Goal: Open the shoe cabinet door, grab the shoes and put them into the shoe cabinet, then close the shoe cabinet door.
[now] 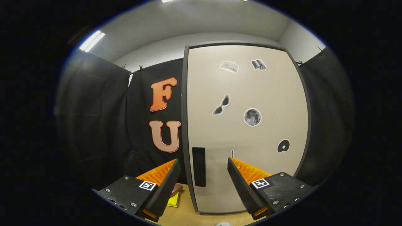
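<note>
Just ahead of the spread, empty claw [203, 175], the closed shoe cabinet door [245, 125] stands on the worktop [182, 210], its upright dark handle [198, 166] between the fingers, nearer the left one.

Gripper-borne view, level, near closed cabinet door [248, 125]

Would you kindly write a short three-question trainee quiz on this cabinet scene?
1. True or false: the beige shoe cabinet door with a dark frame is shut.
2. What lies between the open gripper fingers: A the black rectangular handle, B the round moon sticker, C a shoe?
3. Fill in: the sunglasses sticker sits ___ the moon sticker's level.

Key: 1 true; 2 A; 3 above.
</note>
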`<state>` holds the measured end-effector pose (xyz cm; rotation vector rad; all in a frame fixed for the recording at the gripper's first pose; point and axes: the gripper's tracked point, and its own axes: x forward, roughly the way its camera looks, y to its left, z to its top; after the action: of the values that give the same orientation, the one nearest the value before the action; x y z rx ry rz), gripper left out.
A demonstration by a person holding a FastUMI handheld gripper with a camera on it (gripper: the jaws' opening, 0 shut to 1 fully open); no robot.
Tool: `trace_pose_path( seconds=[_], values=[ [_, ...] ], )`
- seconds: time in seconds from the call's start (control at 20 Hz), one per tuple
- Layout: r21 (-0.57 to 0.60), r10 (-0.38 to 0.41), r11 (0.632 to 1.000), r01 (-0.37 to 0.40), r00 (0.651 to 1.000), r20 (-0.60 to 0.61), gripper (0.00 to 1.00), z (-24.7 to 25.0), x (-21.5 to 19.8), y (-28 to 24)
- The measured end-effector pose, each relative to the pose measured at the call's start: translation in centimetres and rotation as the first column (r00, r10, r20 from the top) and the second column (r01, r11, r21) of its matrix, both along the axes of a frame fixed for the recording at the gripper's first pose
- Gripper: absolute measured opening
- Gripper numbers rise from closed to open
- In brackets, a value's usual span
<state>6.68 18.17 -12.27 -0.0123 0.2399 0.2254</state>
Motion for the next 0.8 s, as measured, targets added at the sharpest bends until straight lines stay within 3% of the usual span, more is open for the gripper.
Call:
trace_pose_path(
  seconds=[0.15,0.45,0.7,0.8],
  values=[
    [-0.032,-0.017,0.999,0.015,0.998,-0.054,0.90,-2.7,1.8,1.3],
    [-0.054,-0.102,0.994,0.096,0.985,-0.140,0.72,-7.3,5.2,1.6],
    [-0.064,-0.169,0.985,0.161,0.974,-0.150,0.53,-8.1,6.8,1.3],
    [-0.072,-0.168,0.985,0.159,0.976,-0.139,0.50,-8.1,6.7,1.7]
  ],
)
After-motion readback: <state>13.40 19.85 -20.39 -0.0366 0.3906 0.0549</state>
